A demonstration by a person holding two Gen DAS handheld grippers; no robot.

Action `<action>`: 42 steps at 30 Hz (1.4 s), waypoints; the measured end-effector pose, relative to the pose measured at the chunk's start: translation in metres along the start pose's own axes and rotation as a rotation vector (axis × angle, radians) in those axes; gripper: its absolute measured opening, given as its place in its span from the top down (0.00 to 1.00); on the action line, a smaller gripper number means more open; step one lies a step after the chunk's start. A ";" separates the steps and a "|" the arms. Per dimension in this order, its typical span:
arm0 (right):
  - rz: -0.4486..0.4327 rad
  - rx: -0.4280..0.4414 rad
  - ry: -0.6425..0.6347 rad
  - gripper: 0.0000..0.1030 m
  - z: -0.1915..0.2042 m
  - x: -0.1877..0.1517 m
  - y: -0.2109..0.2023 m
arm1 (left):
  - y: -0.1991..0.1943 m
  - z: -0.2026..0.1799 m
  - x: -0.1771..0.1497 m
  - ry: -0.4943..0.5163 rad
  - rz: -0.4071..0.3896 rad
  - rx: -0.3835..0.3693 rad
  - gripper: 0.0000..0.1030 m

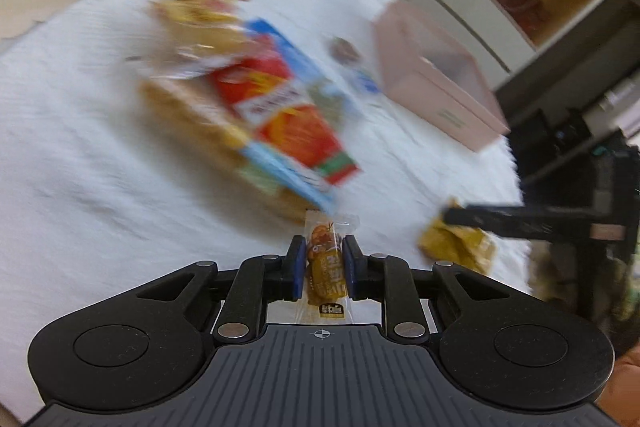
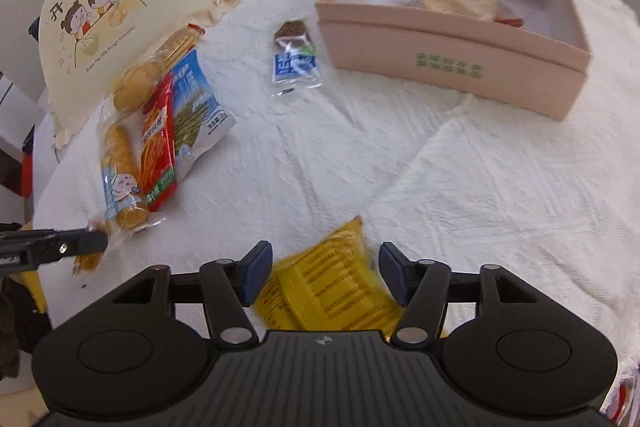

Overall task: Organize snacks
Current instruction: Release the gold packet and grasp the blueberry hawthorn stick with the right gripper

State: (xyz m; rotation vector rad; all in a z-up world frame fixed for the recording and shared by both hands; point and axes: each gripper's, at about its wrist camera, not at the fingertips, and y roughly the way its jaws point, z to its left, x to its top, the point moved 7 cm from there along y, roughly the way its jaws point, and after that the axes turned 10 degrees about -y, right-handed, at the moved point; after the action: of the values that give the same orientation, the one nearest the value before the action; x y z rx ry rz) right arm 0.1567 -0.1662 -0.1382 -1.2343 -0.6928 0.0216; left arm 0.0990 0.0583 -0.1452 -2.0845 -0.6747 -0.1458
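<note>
Between the left tool's point(image 1: 322, 269) clamped pads sits a small orange-brown wrapped snack point(image 1: 325, 267); the right tool point(image 2: 325, 277) stands apart around a yellow packet point(image 2: 328, 291).

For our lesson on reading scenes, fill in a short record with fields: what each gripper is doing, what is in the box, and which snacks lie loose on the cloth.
left gripper: shut on a small orange snack packet
right gripper: open, fingers either side of a yellow packet
pink box: open, holding one clear-wrapped snack with red ends
loose on white cloth: small blue and brown packet; pile of larger packets at left
behind pile: cream cartoon bag
</note>
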 end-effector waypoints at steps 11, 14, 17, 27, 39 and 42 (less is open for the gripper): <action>-0.147 -0.083 -0.088 0.21 0.019 0.123 0.067 | 0.038 -0.048 -0.019 0.057 0.074 -0.095 0.77; -0.102 -0.130 -0.110 0.38 0.025 0.139 0.100 | 0.042 -0.046 -0.018 0.052 0.076 -0.093 0.77; -0.098 -0.150 -0.167 0.61 0.033 0.135 0.099 | 0.043 -0.042 -0.014 0.035 0.063 -0.089 0.77; -0.066 -0.195 -0.072 0.61 -0.010 0.028 0.017 | 0.067 -0.046 -0.006 0.081 0.065 0.035 0.77; -0.172 -0.217 -0.075 0.26 0.013 -0.030 -0.022 | 0.082 -0.073 -0.021 0.300 0.105 0.154 0.73; -0.209 -0.302 -0.089 0.19 0.009 -0.017 -0.021 | 0.081 -0.075 -0.024 0.302 0.103 0.157 0.73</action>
State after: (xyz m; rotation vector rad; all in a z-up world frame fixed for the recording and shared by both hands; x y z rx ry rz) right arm 0.1315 -0.1721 -0.1269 -1.4493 -0.9241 -0.2090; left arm 0.1322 -0.0465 -0.1701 -1.8899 -0.3828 -0.3311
